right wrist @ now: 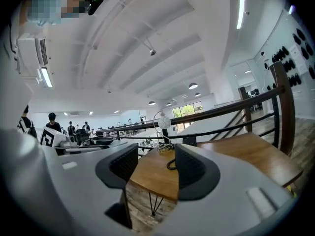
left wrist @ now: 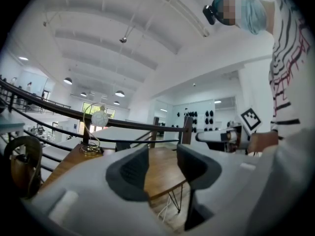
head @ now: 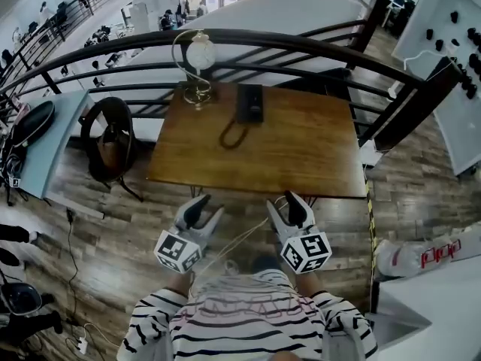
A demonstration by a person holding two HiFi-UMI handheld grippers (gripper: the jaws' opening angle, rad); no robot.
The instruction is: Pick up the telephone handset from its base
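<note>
1. The telephone (head: pixel 249 104), handset on its base, sits at the far edge of the wooden table (head: pixel 316 156).
2. The left gripper (head: pixel 204 205) and the right gripper (head: pixel 290 201) hover near the table's front edge, jaws apart, holding nothing.

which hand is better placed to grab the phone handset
Right, narrowly: both are open, short of the table, but the right gripper points straight at the telephone cord.

- The left gripper (head: pixel 206 207) is held level before the torso, jaws apart, nothing between them.
- The right gripper (head: pixel 284 201) is beside it, not touching it, jaws spread wide and empty.
- Both striped sleeves (head: pixel 150 323) are tucked close to the body.
</note>
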